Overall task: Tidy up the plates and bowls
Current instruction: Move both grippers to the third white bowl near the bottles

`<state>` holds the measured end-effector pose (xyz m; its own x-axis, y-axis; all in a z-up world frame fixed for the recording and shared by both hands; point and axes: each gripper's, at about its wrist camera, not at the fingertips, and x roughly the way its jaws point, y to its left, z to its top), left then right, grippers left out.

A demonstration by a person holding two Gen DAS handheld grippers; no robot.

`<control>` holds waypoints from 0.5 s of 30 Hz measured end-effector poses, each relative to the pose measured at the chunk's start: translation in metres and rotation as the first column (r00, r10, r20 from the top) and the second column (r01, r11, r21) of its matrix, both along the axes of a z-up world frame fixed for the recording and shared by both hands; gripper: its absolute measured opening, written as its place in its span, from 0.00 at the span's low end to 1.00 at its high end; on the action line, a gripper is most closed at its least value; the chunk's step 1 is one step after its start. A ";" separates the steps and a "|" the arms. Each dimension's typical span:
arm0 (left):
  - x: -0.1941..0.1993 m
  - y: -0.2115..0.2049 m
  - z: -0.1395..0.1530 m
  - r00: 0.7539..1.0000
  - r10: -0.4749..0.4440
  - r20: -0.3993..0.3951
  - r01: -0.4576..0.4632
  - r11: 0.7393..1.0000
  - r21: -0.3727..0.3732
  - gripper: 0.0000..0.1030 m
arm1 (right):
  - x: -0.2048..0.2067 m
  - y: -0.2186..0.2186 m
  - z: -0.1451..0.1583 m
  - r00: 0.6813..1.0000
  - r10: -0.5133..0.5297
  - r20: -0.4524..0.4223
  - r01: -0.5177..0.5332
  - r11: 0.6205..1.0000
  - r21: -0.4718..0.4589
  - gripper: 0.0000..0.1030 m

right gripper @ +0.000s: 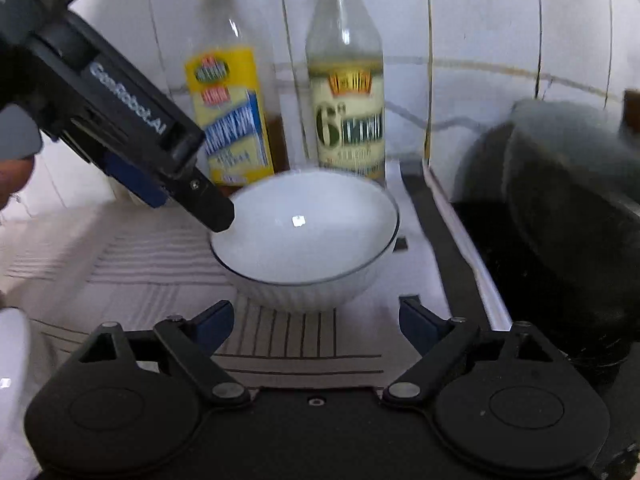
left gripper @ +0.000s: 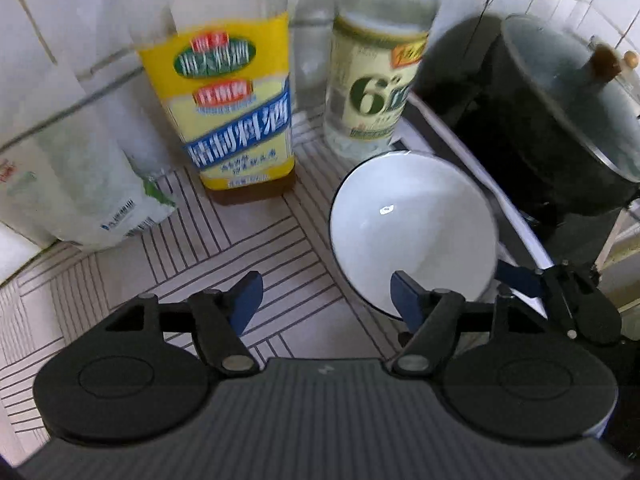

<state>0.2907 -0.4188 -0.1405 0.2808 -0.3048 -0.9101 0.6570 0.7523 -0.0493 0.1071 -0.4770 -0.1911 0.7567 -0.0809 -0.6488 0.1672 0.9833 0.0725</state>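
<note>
Both hand-held grippers gape beside white bowl (right gripper: 304, 236); left hand-held gripper (left gripper: 326, 300), right hand-held gripper (right gripper: 316, 320)

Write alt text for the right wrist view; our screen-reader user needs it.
A white bowl sits on the line-patterned counter ahead of the open right gripper, while the left gripper reaches in over its left rim. Two labelled bottles stand behind it against the tiled wall, and a black pot sits at right.

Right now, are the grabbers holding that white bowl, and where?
Nothing is held. Both the left gripper and right gripper have open jaws. The white bowl sits free on the counter.
</note>
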 end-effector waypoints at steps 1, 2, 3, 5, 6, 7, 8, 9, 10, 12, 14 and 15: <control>0.003 0.000 -0.004 1.000 0.009 -0.010 -0.009 1.000 -0.003 0.68 | 0.005 0.001 -0.005 1.000 -0.005 -0.012 0.005 1.000 -0.011 0.90; 0.006 0.000 -0.008 1.000 0.012 -0.018 -0.013 1.000 -0.014 0.68 | 0.008 0.004 -0.009 1.000 -0.012 -0.023 0.011 0.999 -0.036 0.90; 0.008 0.000 -0.012 1.000 0.014 -0.027 -0.015 1.000 -0.028 0.67 | 0.011 0.008 -0.011 0.999 -0.016 -0.031 0.014 0.998 -0.059 0.90; 0.013 -0.001 -0.019 0.999 0.021 -0.047 -0.024 0.998 -0.054 0.65 | 0.015 0.015 -0.013 1.000 -0.014 -0.028 0.011 0.997 -0.082 0.90; 0.016 -0.001 -0.022 0.998 0.031 -0.059 -0.034 0.998 -0.060 0.64 | 0.016 0.016 -0.014 1.000 -0.014 -0.024 0.012 0.997 -0.083 0.90; 0.018 0.001 -0.024 0.996 0.049 -0.074 -0.054 0.996 -0.076 0.64 | 0.018 0.016 -0.014 1.000 -0.018 -0.020 0.017 0.997 -0.076 0.90; 0.020 0.003 -0.025 0.994 0.065 -0.092 -0.074 0.992 -0.104 0.64 | 0.019 0.015 -0.014 1.000 -0.020 -0.020 0.019 0.998 -0.060 0.89; 0.023 0.005 -0.026 0.992 0.075 -0.105 -0.089 0.987 -0.131 0.64 | 0.020 0.015 -0.012 1.000 -0.025 -0.018 0.024 0.999 -0.041 0.89; 0.025 0.006 -0.027 0.991 0.083 -0.108 -0.098 0.986 -0.137 0.64 | 0.023 0.011 -0.012 0.999 -0.032 -0.011 0.031 0.999 -0.025 0.89; 0.026 0.003 -0.029 0.992 0.084 -0.099 -0.097 0.986 -0.138 0.56 | 0.025 0.006 -0.012 0.999 -0.053 0.004 0.053 0.999 -0.007 0.90; 0.027 0.000 -0.032 0.993 0.066 -0.101 -0.080 0.987 -0.141 0.50 | 0.029 0.005 -0.013 0.999 -0.047 0.006 0.047 0.999 0.002 0.91; 0.027 -0.001 -0.034 0.992 0.059 -0.113 -0.075 0.987 -0.145 0.48 | 0.031 0.006 -0.014 0.999 -0.043 0.008 0.043 0.999 -0.006 0.91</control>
<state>0.3182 -0.4196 -0.1742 0.2078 -0.4228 -0.8821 0.5902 0.7733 -0.2316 0.1381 -0.4713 -0.2047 0.7574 -0.1174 -0.6423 0.2086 0.9757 0.0676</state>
